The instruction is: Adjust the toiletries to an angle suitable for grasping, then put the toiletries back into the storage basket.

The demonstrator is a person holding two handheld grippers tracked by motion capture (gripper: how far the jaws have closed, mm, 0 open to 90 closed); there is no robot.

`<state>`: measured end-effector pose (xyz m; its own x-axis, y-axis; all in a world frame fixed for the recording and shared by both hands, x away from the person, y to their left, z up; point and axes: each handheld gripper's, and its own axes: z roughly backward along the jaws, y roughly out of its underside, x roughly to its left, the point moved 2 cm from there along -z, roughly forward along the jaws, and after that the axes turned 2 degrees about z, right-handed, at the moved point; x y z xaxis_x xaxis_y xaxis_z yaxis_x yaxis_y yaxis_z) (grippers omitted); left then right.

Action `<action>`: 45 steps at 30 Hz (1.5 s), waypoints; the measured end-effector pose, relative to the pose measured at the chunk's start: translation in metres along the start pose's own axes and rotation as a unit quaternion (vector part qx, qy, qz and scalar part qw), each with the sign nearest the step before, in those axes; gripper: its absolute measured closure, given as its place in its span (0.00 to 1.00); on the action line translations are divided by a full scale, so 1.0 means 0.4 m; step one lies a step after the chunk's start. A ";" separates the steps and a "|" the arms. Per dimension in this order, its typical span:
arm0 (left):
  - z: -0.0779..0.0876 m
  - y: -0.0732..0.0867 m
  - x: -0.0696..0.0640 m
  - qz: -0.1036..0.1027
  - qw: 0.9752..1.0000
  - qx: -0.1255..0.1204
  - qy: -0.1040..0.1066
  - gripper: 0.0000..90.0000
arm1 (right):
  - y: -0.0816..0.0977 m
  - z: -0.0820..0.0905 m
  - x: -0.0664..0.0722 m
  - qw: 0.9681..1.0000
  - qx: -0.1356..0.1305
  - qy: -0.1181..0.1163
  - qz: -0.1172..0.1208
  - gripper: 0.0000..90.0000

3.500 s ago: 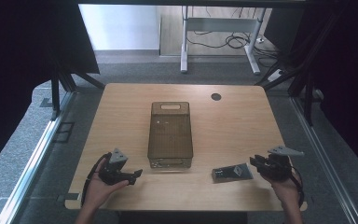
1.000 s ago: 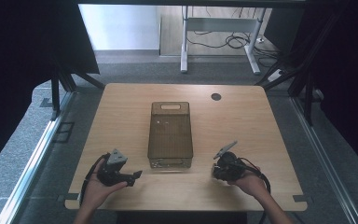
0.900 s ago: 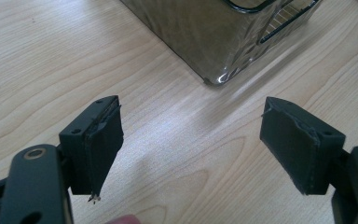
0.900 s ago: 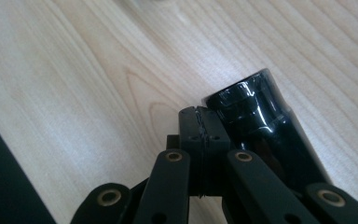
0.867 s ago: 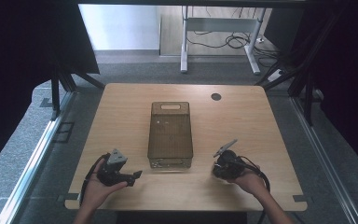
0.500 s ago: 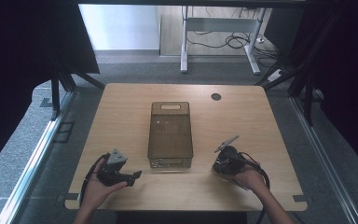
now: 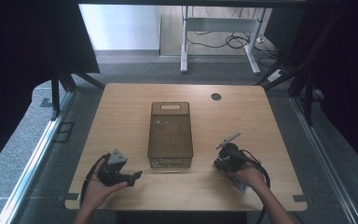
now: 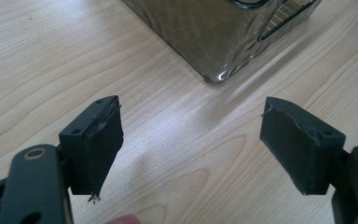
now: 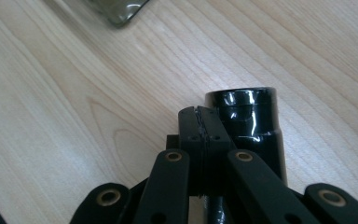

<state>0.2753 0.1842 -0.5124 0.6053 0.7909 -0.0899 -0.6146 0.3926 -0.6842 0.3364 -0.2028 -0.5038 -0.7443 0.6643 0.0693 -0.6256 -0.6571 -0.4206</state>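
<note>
A smoky see-through box [image 7: 170,135] stands in the middle of the wooden table [image 7: 121,116]. My left gripper [image 7: 137,176] rests near the front edge, left of the box, pointing at it. In the left gripper view, the left gripper [image 8: 191,108] is open wide over bare wood, with the box's corner [image 8: 214,28] just ahead. My right gripper [image 7: 224,158] sits right of the box. In the right gripper view, its jaws [image 9: 200,116] are pressed together, and a glossy black cylinder [image 9: 247,119] lies against their right side. A flat grey piece [image 7: 240,185] pokes out from under the right hand.
A dark round hole [image 7: 216,96] marks the table's far right. A corner of the box [image 9: 116,9] lies at the top of the right gripper view. Beyond the table stand a desk frame [image 7: 223,28] and cables on the floor.
Since 3.5 s ago the right gripper has travelled left toward the box, onto where the flat grey piece lay. Over the last second it barely shifted. The left gripper stayed put.
</note>
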 end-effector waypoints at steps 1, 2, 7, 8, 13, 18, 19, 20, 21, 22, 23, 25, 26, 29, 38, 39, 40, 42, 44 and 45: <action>0.000 0.000 0.001 0.001 1.000 0.000 -0.001 0.24 | 0.000 0.001 -0.003 1.000 -0.001 0.001 -0.002 0.99; -0.001 0.000 0.001 0.001 1.000 0.000 -0.001 0.24 | -0.001 0.002 -0.004 1.000 -0.002 0.002 -0.003 0.99; 0.000 0.000 0.000 0.001 1.000 0.001 0.000 0.24 | 0.002 0.004 -0.005 1.000 -0.004 0.006 -0.005 0.98; -0.001 0.001 0.002 0.001 1.000 0.001 0.000 0.24 | 0.002 0.006 -0.002 1.000 -0.006 0.006 -0.004 0.98; 0.000 0.001 0.003 0.002 1.000 0.002 -0.001 0.24 | 0.002 0.043 0.009 1.000 -0.031 0.007 0.000 0.95; 0.002 0.000 0.000 0.001 1.000 0.002 -0.001 0.24 | 0.004 0.088 0.003 0.999 -0.049 0.015 -0.010 0.82; 0.002 0.000 0.000 0.001 1.000 0.002 -0.001 0.24 | 0.004 0.088 0.003 0.999 -0.049 0.015 -0.010 0.82; 0.003 0.000 -0.001 0.001 1.000 0.002 -0.001 0.24 | 0.006 0.093 0.001 0.999 -0.050 0.016 -0.013 0.79; 0.004 0.000 -0.001 0.000 1.000 0.001 -0.001 0.24 | 0.008 0.098 -0.001 0.999 -0.048 0.021 -0.015 0.75; 0.005 -0.001 -0.002 0.001 1.000 0.000 0.000 0.24 | 0.011 0.104 -0.003 0.998 -0.045 0.033 -0.017 0.63; 0.005 -0.001 -0.002 0.001 1.000 0.000 0.000 0.24 | 0.011 0.104 -0.003 0.998 -0.045 0.033 -0.017 0.63; 0.004 -0.002 0.000 0.000 1.000 0.000 0.001 0.24 | 0.015 0.111 -0.005 0.998 -0.041 0.040 -0.024 0.56; 0.002 -0.001 -0.001 0.002 1.000 0.001 0.001 0.24 | 0.017 0.113 -0.006 0.998 -0.040 0.041 -0.026 0.53; -0.003 0.001 -0.002 0.000 1.000 0.007 0.002 0.24 | 0.021 0.115 -0.012 0.998 -0.032 0.043 -0.032 0.49; 0.001 0.000 -0.001 -0.001 1.000 0.006 0.003 0.24 | 0.030 0.100 -0.017 0.998 0.000 0.045 -0.046 0.42; 0.001 0.000 0.002 0.000 1.000 0.007 0.003 0.24 | 0.030 0.095 -0.018 0.998 0.005 0.045 -0.047 0.42; 0.001 0.001 0.003 0.002 1.000 0.007 0.003 0.24 | 0.031 0.089 -0.018 0.998 0.010 0.047 -0.048 0.41; 0.001 0.002 0.006 0.001 1.000 0.010 0.003 0.24 | 0.033 0.075 -0.018 0.997 0.024 0.048 -0.050 0.41; 0.002 0.002 0.005 0.002 1.000 0.009 0.003 0.24 | 0.034 0.061 -0.019 0.997 0.034 0.051 -0.050 0.40; 0.003 0.001 0.005 0.002 1.000 0.009 0.003 0.24 | 0.034 0.055 -0.020 0.997 0.038 0.053 -0.048 0.40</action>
<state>0.2756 0.1866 -0.5122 0.6052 0.7901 -0.0976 -0.6264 0.3970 -0.6708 0.3287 -0.2249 -0.4902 -0.6533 0.7571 0.0086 -0.7123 -0.6107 -0.3461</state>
